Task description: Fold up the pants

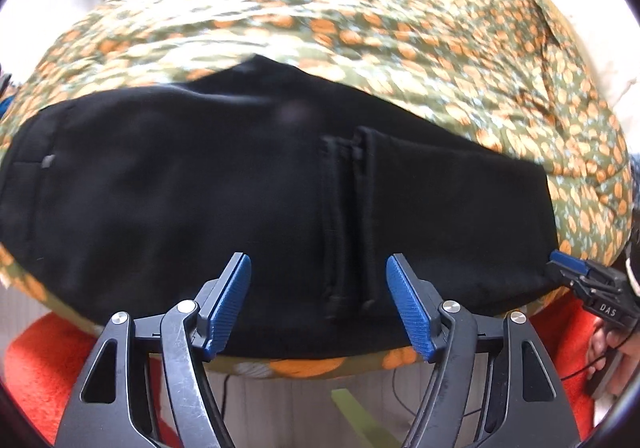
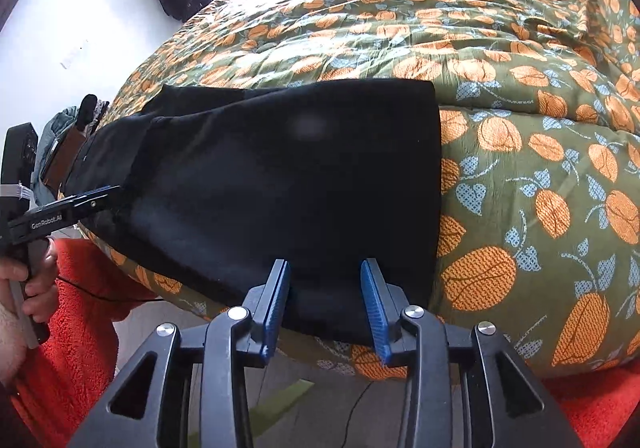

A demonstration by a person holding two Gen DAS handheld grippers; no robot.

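Pants (image 1: 248, 184) folded once on bedspread (image 1: 400, 40); our left gripper (image 1: 318, 272) and right gripper (image 2: 325, 280) hang open, empty. Next: regrip near edge, fold again.

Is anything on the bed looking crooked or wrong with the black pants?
Mostly tidy. The black pants lie folded on the floral bedspread, but at their left end a lower layer sticks out unaligned.

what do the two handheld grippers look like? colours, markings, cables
Both match: black plastic linkage arms with silver pivot pins and triangular cut-outs, plus ribbed blue pads on the fingers. Left gripper carries white "GenRobot.AI" lettering on its side. Right gripper shows "DAS" on its body. A thin black cable trails from each handle. No sleeves clearly visible.
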